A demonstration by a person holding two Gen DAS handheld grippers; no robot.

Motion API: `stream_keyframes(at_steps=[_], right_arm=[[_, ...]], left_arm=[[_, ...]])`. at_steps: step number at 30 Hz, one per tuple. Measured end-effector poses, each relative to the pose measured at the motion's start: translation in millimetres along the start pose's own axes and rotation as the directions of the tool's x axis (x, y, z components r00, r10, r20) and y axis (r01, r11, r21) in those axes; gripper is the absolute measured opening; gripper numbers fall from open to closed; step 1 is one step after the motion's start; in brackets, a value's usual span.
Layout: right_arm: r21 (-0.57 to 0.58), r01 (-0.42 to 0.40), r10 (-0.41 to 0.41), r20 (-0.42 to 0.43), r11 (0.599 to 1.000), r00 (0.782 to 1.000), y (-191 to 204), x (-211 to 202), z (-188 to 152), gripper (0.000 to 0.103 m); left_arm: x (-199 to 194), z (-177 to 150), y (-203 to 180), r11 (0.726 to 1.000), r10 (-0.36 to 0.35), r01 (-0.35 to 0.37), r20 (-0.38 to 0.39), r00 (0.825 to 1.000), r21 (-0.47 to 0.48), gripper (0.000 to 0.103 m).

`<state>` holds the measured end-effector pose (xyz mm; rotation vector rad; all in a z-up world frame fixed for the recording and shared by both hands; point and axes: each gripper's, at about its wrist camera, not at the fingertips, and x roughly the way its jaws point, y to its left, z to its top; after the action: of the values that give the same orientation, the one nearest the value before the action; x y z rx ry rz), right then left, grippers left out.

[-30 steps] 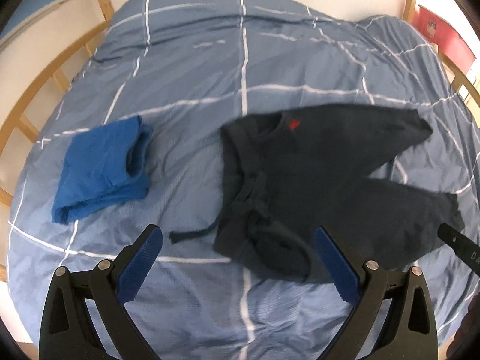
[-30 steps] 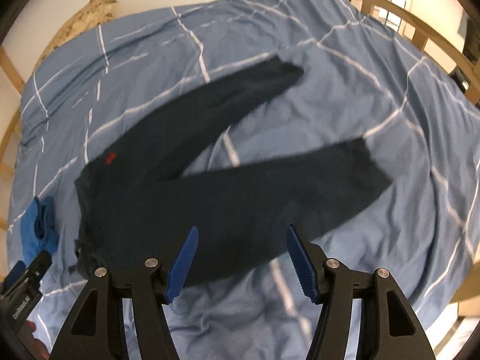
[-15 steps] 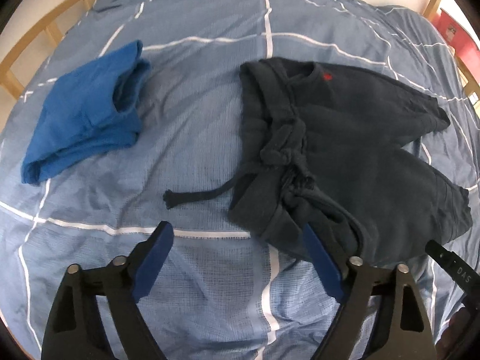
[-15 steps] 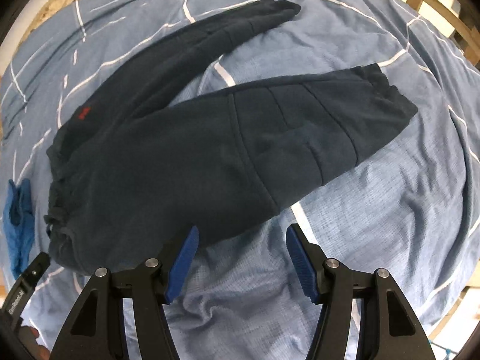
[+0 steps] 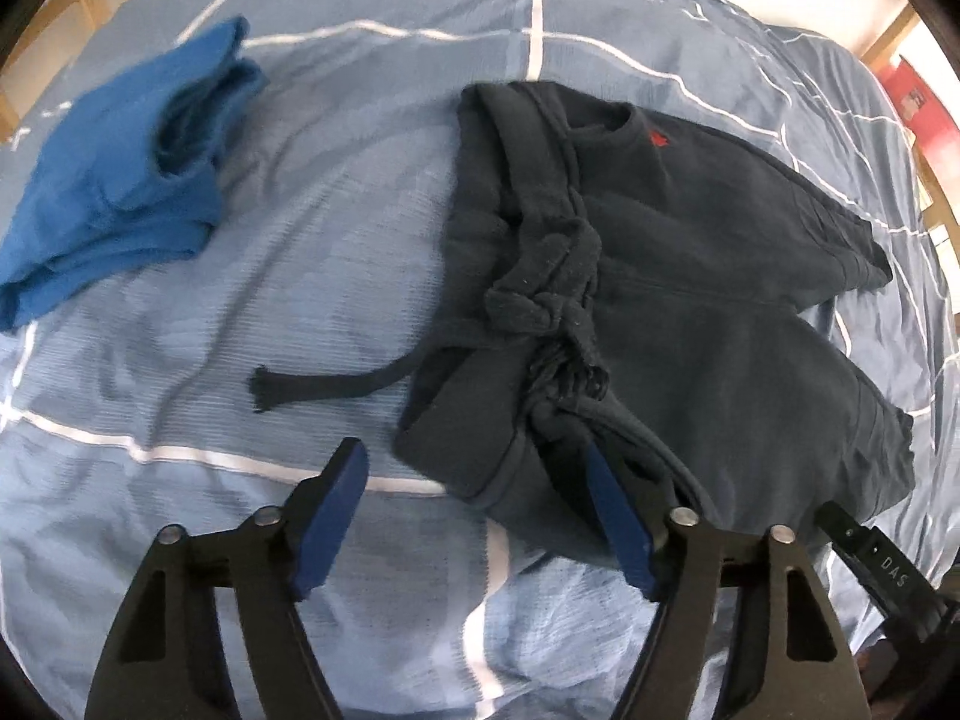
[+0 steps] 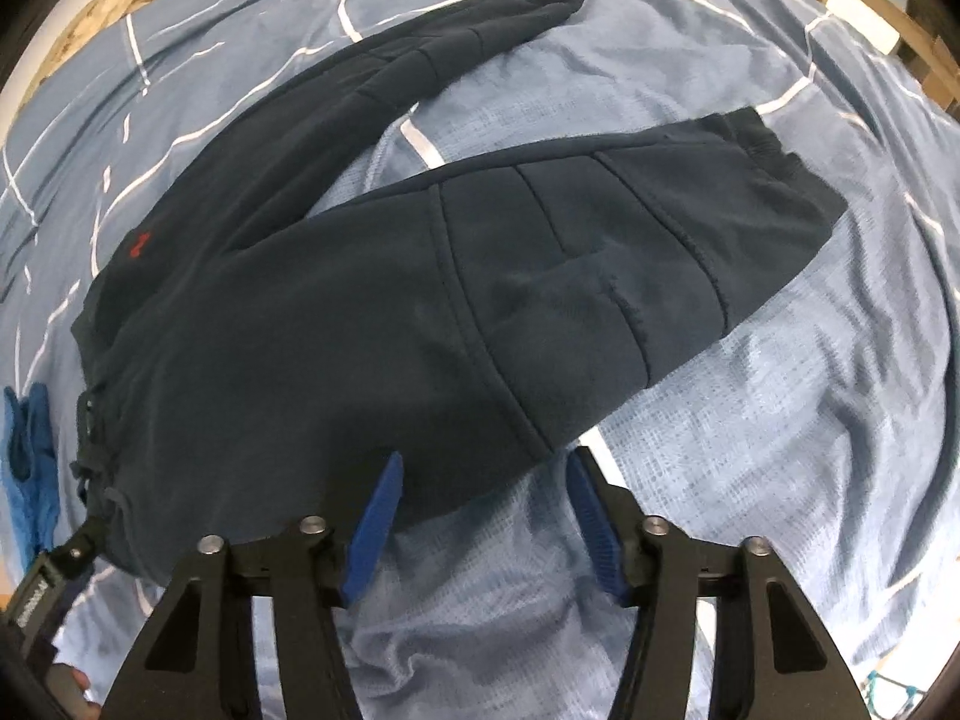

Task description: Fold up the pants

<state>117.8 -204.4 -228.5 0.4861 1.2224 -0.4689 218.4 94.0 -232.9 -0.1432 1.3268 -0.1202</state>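
Observation:
Dark navy sweatpants (image 5: 708,300) lie spread on the bed, waistband bunched toward me, a drawstring (image 5: 336,387) trailing left. In the right wrist view the pants (image 6: 336,324) show both legs apart, the near leg's cuff (image 6: 774,174) at the right. My left gripper (image 5: 474,480) is open, its fingers straddling the near waistband corner. My right gripper (image 6: 486,486) is open, low at the near leg's lower edge.
A folded bright blue garment (image 5: 120,180) lies left of the pants; it also shows in the right wrist view (image 6: 24,468). The blue bedsheet (image 5: 180,540) with white lines is wrinkled. Wooden bed rails (image 6: 888,18) edge the bed.
Both grippers have come down and closer to the pants. The left now reaches the waistband corner; the right reaches the near leg's edge. Both stay open.

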Motion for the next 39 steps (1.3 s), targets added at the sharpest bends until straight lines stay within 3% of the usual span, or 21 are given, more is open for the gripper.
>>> stream_keyframes(at_steps=[8, 10, 17, 24, 30, 39], right_arm=[[0.058, -0.027, 0.029, -0.033, 0.998, 0.999, -9, 16, 3, 0.054], [0.069, -0.037, 0.039, -0.039, 0.997, 0.998, -11, 20, 5, 0.053], [-0.002, -0.026, 0.026, -0.028, 1.0, 0.999, -4, 10, 12, 0.017], [-0.032, -0.052, 0.053, 0.018, 0.998, 0.998, -6, -28, 21, 0.01], [-0.103, -0.091, 0.103, 0.109, 0.99, 0.989, 3, -66, 57, 0.01], [-0.192, -0.136, 0.164, 0.14, 0.972, 0.976, 38, -57, 143, 0.01]], left_arm=[[13, 1, -6, 1.0, 0.02, -0.021, -0.027, 0.999, -0.02, 0.065], [13, 2, -7, 0.999, 0.031, -0.032, -0.025, 0.999, -0.016, 0.06], [1, 0, -11, 0.998, 0.06, -0.06, -0.007, 0.998, 0.001, 0.032], [-33, 4, -28, 0.997, 0.073, -0.073, 0.044, 0.996, 0.013, 0.027], [-60, 27, -47, 0.994, 0.105, -0.106, 0.073, 0.992, 0.015, 0.027], [-51, 86, -61, 0.991, 0.129, -0.127, 0.048, 0.99, -0.039, 0.027]])
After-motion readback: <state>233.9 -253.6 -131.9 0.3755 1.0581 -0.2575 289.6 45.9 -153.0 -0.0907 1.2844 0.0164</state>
